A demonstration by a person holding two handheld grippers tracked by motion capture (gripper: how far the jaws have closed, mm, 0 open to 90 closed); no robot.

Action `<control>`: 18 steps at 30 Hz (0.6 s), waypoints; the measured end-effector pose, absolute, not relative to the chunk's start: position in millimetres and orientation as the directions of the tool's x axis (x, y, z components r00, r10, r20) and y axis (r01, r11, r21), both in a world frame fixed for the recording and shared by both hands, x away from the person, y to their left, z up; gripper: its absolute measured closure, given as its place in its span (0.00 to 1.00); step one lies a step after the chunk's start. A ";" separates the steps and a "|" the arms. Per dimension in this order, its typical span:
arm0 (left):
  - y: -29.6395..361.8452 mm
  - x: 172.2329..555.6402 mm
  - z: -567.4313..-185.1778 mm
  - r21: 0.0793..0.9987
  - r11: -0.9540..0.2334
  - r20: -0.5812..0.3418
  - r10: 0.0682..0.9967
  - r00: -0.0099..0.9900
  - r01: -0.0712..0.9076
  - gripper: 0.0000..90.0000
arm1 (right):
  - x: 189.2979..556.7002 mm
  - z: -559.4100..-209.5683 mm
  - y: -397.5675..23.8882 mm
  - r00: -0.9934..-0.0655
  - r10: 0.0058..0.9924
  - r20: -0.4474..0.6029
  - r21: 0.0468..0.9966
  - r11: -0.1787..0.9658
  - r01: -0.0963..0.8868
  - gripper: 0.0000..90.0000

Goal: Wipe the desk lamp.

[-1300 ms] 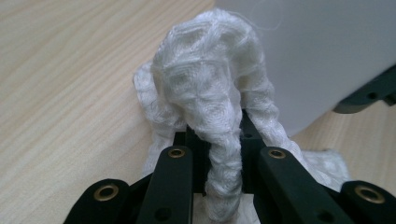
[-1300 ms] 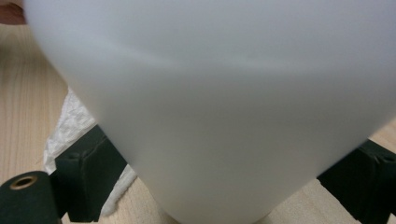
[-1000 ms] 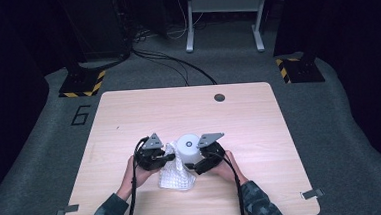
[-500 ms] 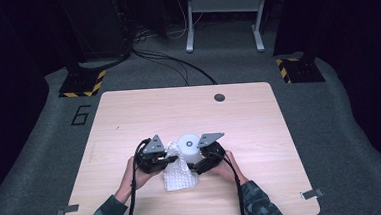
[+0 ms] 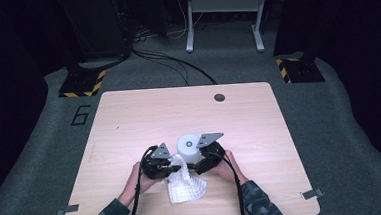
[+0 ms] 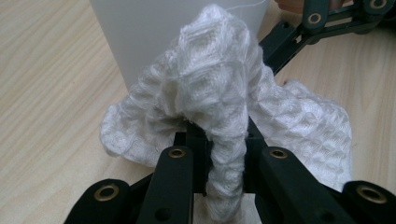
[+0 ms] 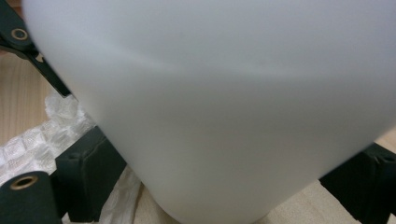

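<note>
White waffle cloth (image 6: 219, 88) pinched tight in my left gripper (image 6: 219, 154), right gripper (image 7: 224, 186) jaws clamped around white cup (image 7: 224, 102), cloth touching cup, wooden table (image 5: 144, 115).

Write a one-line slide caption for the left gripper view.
Left gripper shut on a bunched white waffle cloth, held against a white cup on the wooden table.

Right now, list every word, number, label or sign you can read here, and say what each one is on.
"6": a large dark numeral on the grey floor, left of the table.
Yellow-and-black hazard stripes, without text, on the two floor stand bases.
A small dark mark on top of the white cup is too small to read.
</note>
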State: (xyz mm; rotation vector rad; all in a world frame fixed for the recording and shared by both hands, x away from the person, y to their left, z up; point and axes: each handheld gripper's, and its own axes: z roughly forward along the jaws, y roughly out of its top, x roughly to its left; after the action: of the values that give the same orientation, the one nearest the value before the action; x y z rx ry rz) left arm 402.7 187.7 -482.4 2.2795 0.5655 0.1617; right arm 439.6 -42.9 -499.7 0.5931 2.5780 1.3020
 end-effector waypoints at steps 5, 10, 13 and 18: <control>190.8 407.5 -489.6 0.695 -0.612 -0.090 0.447 0.890 0.378 0.89 | 439.2 -499.6 -43.0 -0.904 0.428 0.007 0.802 0.537 0.261 0.09; 196.5 413.7 -494.9 0.683 -0.608 -0.128 0.447 0.885 0.405 0.89 | 438.7 -499.5 -42.2 -0.904 0.428 0.001 0.801 0.541 0.257 0.09; 200.0 414.5 -494.6 0.686 -0.598 -0.132 0.458 0.879 0.415 0.89 | 438.8 -499.5 -42.1 -0.904 0.427 0.001 0.801 0.541 0.256 0.09; 206.3 416.1 -491.8 0.689 -0.586 -0.132 0.477 0.869 0.426 0.89 | 438.5 -499.8 -41.5 -0.904 0.427 0.003 0.803 0.537 0.257 0.09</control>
State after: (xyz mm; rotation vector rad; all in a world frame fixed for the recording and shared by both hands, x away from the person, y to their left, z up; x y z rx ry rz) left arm 416.1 206.3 -491.8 2.2753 0.6488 0.0857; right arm 438.5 -41.5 -499.8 0.5808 2.5800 1.3002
